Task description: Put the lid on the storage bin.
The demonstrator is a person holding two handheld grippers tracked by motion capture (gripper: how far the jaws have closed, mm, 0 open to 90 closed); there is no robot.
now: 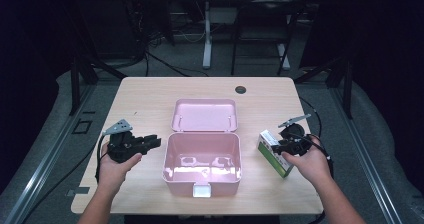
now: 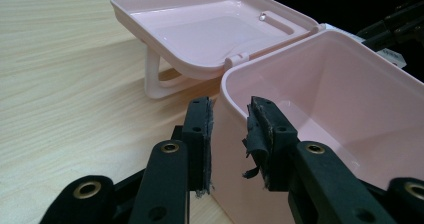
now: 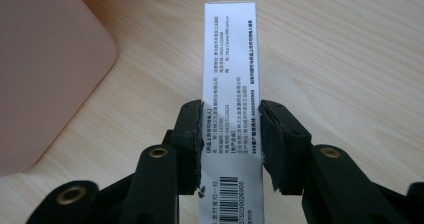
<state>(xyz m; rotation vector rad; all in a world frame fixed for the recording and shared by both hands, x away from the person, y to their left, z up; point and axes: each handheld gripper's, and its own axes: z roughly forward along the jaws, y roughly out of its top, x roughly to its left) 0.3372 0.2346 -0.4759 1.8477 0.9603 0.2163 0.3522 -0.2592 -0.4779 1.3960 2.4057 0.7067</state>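
The right gripper (image 3: 231,146) has its fingers clamped on the narrow white-and-green printed carton (image 3: 230,69), right of centre in the high view, resting on the wooden counter (image 1: 150,91). Advice: lift squarely, clear the open pink plastic box (image 1: 202,159) rim. The left gripper (image 2: 230,139) has its fingers apart, astride that box's wall.

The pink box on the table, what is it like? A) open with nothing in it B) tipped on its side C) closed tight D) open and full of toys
A: in the high view the pink box stands upright with its lid flipped back, and only its bare pink bottom shows inside.
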